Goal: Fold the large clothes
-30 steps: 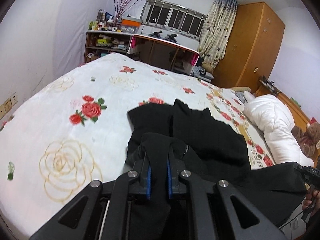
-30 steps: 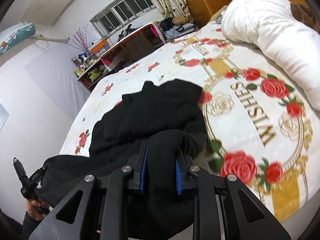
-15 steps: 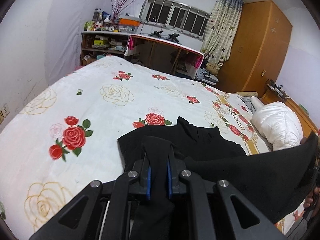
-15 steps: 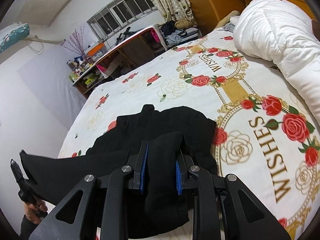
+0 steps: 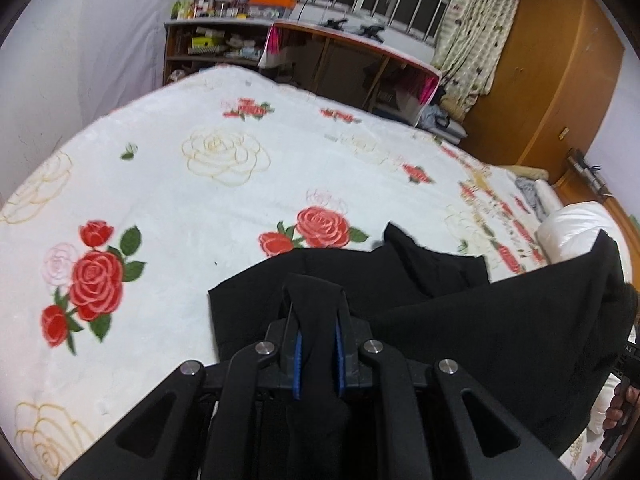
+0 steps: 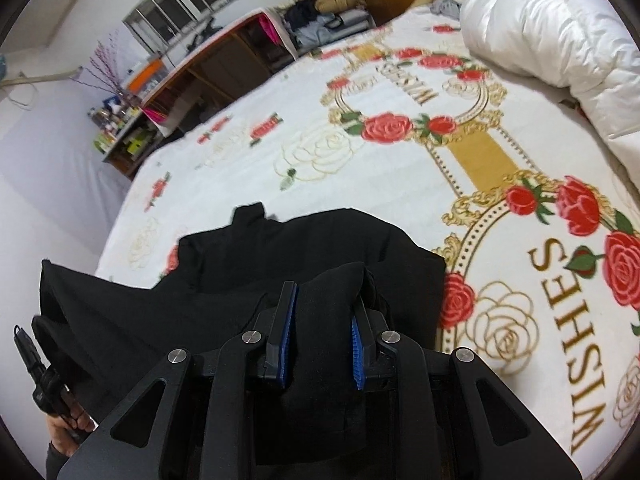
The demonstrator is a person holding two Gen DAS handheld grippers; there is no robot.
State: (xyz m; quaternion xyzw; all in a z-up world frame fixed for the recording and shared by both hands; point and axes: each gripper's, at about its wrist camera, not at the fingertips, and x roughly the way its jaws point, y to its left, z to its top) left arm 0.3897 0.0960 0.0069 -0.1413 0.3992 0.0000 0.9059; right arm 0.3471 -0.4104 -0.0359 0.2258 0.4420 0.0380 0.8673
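"WISHES" is printed twice on the bedspread (image 6: 400,184).

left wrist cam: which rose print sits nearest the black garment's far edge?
The large pink-red rose print just beyond the black fabric garment; the red rose cluster lies well off to its left.

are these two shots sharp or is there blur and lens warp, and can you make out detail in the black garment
Left wrist view: fisheye bends the bed edges, dark corners, far roses smeared. Right wrist view: same warp, motion blur, though the nearest "WISHES" lettering reads. In both, the black garment is nearly featureless; gripper fingers stay sharp.
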